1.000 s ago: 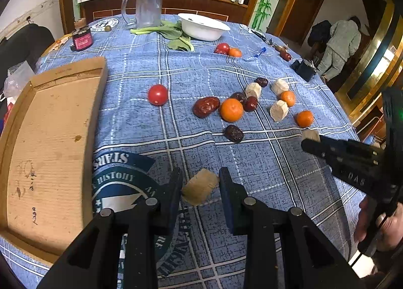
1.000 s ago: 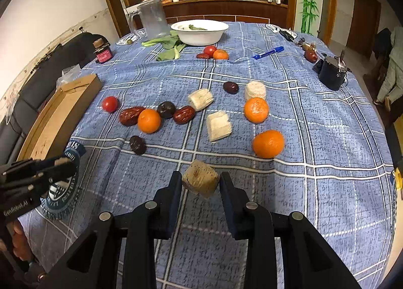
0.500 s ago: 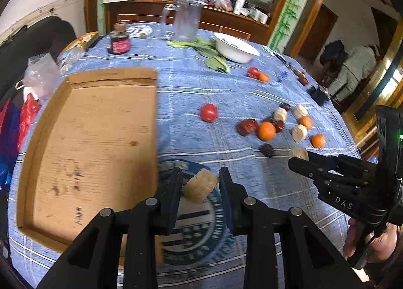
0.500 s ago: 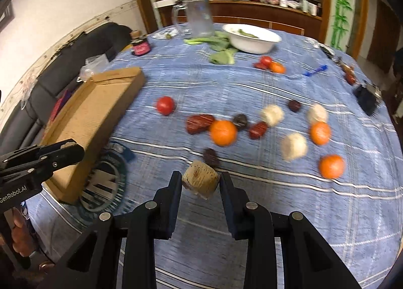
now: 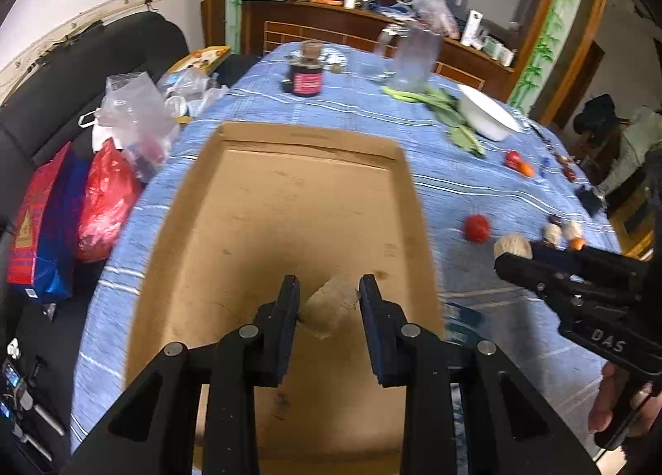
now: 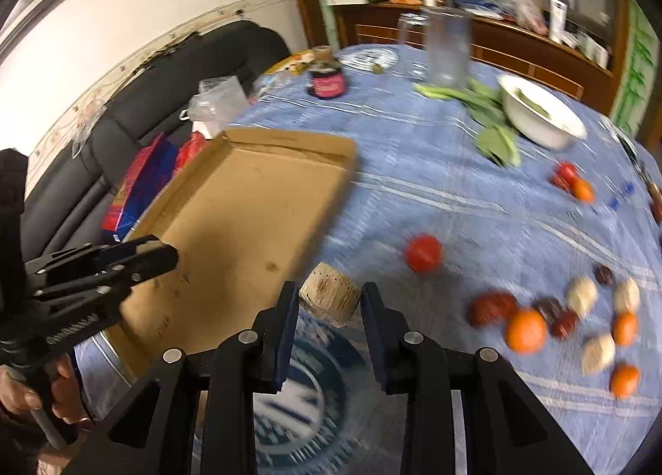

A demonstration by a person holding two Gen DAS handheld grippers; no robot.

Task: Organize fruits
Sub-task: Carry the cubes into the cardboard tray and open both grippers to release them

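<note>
A pale, tan chunk of fruit (image 5: pixel 331 305) sits pinched between the fingers of the left gripper (image 5: pixel 329 301), held above the floor of the shallow cardboard tray (image 5: pixel 397 169) near its right wall. A second tan chunk with a speckled cut face (image 6: pixel 329 295) is clamped between the fingers of the right gripper (image 6: pixel 329 301), hanging over the blue checked cloth of the desk (image 6: pixel 434 169) just beside the tray's near corner. The tray itself holds no fruit. To the right of it a red tomato (image 6: pixel 423 253) lies alone on the cloth, and farther right lies a loose, blurred cluster of oranges (image 6: pixel 525 330), dark red dates (image 6: pixel 492 305) and more pale chunks (image 6: pixel 581 295). Toward the far edge stand a white bowl (image 6: pixel 542 115), green leaves (image 6: pixel 492 135), a clear jug (image 6: pixel 449 53) and a dark jar with a pink label (image 6: pixel 327 82). Plastic bags (image 5: pixel 103 193) lie on the black sofa (image 5: pixel 62 82) left of the desk
</note>
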